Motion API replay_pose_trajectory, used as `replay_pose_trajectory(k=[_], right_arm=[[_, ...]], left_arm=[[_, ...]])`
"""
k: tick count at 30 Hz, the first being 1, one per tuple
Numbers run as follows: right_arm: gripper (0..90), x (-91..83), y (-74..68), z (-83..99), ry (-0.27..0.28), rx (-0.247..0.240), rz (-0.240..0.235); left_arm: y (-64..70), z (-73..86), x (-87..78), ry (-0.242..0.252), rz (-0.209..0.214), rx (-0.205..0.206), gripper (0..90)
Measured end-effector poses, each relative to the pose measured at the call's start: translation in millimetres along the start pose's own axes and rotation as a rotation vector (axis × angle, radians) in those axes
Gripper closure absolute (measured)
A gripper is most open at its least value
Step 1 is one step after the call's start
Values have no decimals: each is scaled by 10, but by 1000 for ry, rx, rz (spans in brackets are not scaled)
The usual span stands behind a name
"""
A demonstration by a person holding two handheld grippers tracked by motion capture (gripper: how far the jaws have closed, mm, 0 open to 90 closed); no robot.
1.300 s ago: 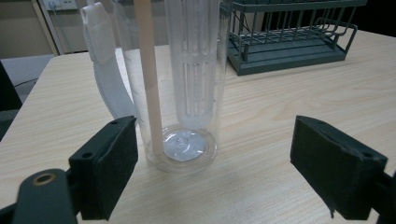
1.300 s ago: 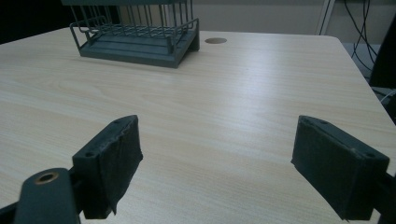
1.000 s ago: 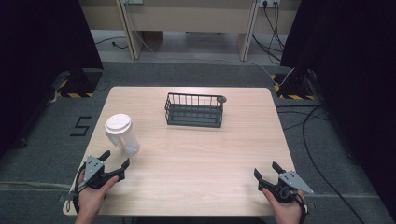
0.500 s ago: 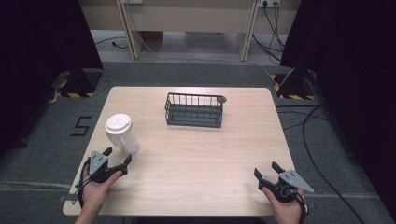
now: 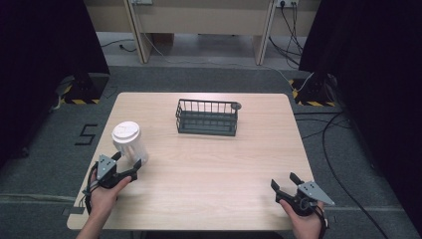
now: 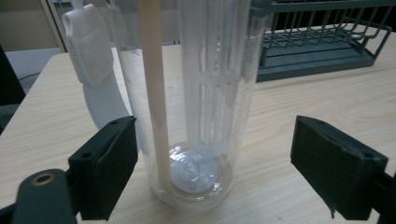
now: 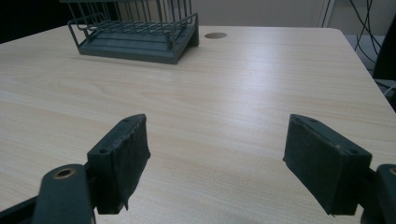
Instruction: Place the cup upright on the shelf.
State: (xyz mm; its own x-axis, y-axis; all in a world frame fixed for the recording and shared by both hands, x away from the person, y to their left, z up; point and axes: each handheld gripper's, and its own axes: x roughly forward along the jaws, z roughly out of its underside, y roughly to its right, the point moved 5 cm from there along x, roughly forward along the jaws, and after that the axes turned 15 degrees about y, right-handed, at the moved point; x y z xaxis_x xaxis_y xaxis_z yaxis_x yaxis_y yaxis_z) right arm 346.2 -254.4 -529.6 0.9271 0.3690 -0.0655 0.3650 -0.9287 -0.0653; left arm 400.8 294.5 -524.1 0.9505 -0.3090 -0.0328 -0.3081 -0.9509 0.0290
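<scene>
The bottle (image 5: 128,143) is a clear plastic one with a white lid, and it stands upright on the table (image 5: 209,174) near the left edge, well apart from the basket (image 5: 207,117). In the left gripper view the bottle (image 6: 191,93) shows a pale straw, a white ribbed insert and a white strap at its side. The left gripper (image 5: 125,162) is just at the foot of the bottle; its jaws are spread wide, one on each side of the bottle, and they do not touch it. The right gripper (image 5: 284,183) is at the near right part of the table, well apart from the bottle, also with jaws spread and nothing between them. The dark wire basket stands at the far middle of the table.
</scene>
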Motion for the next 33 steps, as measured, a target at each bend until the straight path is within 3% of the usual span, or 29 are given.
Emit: replay_pose_trajectory(k=[33], right_arm=[[232, 9, 11, 4, -12, 6, -3]], left_arm=[[-98, -2, 392, 23, 9, 11, 144]])
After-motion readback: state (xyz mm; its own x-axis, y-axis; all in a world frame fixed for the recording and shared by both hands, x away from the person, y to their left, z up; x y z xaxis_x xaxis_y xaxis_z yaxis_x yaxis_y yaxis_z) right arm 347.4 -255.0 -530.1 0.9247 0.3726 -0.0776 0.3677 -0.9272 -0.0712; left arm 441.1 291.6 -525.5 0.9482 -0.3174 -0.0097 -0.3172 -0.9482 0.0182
